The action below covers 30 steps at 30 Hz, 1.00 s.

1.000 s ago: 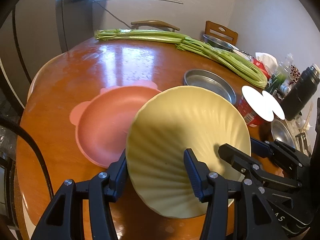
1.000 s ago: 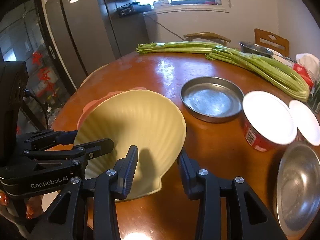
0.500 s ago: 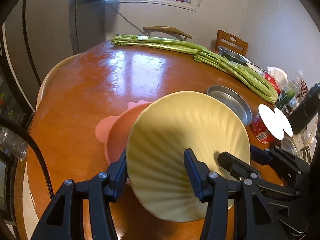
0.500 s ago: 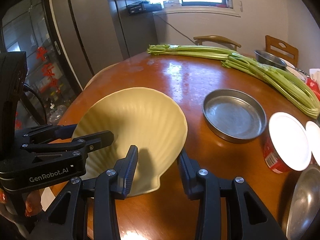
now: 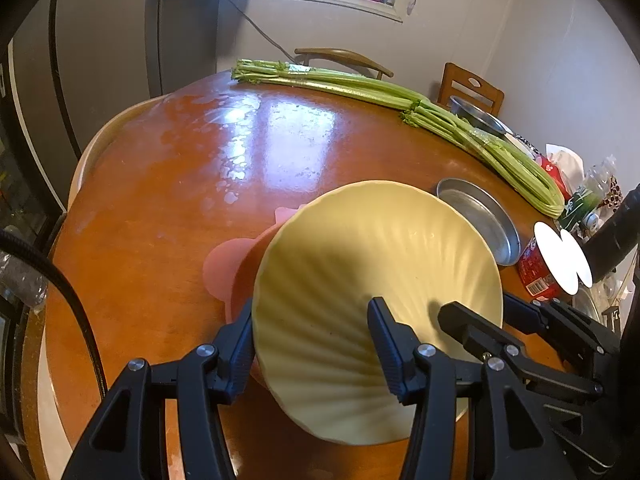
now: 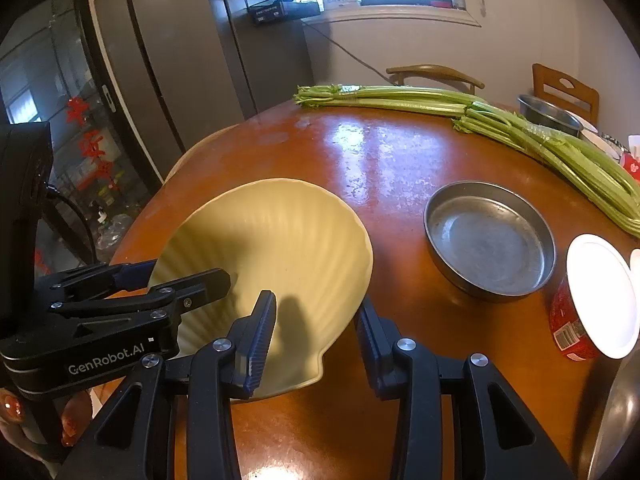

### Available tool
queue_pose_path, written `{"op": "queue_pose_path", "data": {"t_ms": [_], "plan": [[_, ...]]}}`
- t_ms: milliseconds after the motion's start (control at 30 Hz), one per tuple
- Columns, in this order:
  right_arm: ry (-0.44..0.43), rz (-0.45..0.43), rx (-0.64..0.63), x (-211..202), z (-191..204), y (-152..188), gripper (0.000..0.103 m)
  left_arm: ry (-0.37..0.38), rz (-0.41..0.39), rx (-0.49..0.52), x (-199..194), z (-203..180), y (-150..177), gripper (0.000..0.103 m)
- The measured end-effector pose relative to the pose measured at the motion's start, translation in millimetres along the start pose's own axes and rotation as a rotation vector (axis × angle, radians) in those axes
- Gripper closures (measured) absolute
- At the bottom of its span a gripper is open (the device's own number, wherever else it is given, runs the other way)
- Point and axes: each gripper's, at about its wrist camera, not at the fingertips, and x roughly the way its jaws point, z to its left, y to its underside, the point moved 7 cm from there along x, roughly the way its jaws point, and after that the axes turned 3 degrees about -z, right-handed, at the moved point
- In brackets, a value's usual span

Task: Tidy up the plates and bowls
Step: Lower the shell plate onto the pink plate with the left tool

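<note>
A pale yellow shell-shaped plate (image 5: 372, 280) hangs tilted above the round wooden table (image 5: 224, 148). My left gripper (image 5: 312, 340) is shut on its near rim, one finger under the plate and one inside it. My right gripper (image 5: 484, 312) is shut on the rim at the right. In the right wrist view the yellow plate (image 6: 272, 248) sits between the right gripper (image 6: 316, 332) fingers, with the left gripper (image 6: 184, 276) clamped on its left edge. A pink plate (image 5: 232, 268) with small ears lies on the table below, mostly covered by the yellow one.
A round metal pan (image 6: 488, 240) lies to the right of the yellow plate. A red cup with a white lid (image 6: 592, 300) and another metal dish (image 6: 616, 420) stand further right. Long celery stalks (image 5: 400, 96) run along the far edge, near a metal bowl (image 5: 476, 118).
Both grippers have carried the yellow plate leftward over the table. It now covers much more of the pink plate, and the metal pan sits further to the right in both views.
</note>
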Motion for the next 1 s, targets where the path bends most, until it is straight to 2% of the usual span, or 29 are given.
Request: {"op": "queue_pose_path", "data": {"t_ms": [1000], "plan": [[0.034, 0.038, 0.001, 22, 7, 6, 0.061, -0.022, 0.022, -0.003, 24, 4, -1, 0.049]]}}
